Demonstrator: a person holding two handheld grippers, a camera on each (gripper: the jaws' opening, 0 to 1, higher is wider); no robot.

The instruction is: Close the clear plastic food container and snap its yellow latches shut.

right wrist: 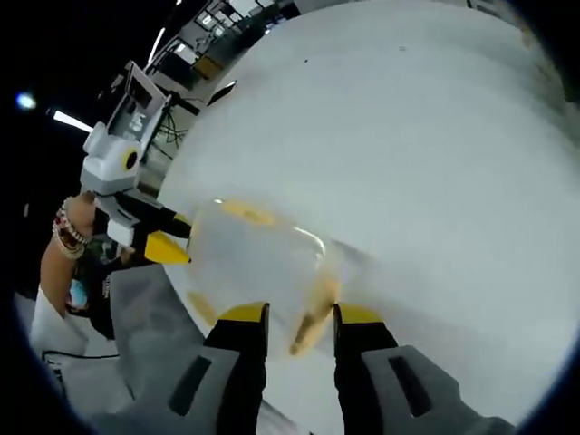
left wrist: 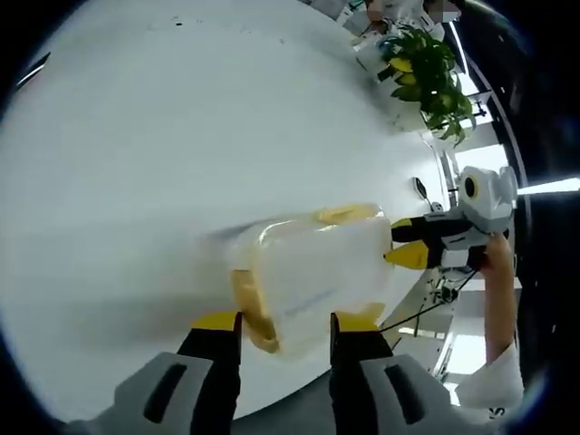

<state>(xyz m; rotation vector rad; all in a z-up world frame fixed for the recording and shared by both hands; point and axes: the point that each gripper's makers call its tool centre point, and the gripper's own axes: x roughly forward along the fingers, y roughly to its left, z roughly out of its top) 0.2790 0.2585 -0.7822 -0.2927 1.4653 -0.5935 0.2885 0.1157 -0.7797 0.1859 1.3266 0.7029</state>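
The clear plastic container [left wrist: 313, 272] lies on the white table [left wrist: 136, 163], blurred by motion. One yellow latch [left wrist: 249, 313] hangs at its near end and another [left wrist: 344, 214] shows at its top edge. My left gripper [left wrist: 286, 321] is open, its yellow-tipped jaws on either side of that near end. From the right, my right gripper [left wrist: 405, 242] touches the container's far end with its tips. In the right gripper view the container [right wrist: 263, 254] reaches down between my right gripper's [right wrist: 300, 314] open jaws, with a latch [right wrist: 313, 328] in the gap. My left gripper [right wrist: 169, 234] meets the opposite end.
A green potted plant [left wrist: 426, 72] stands at the table's far edge. A person's hand and white sleeve [left wrist: 497, 326] hold the right gripper beyond the table edge. A wrist with bead bracelets [right wrist: 65, 231] holds the left one. Cables and furniture lie past the table rim.
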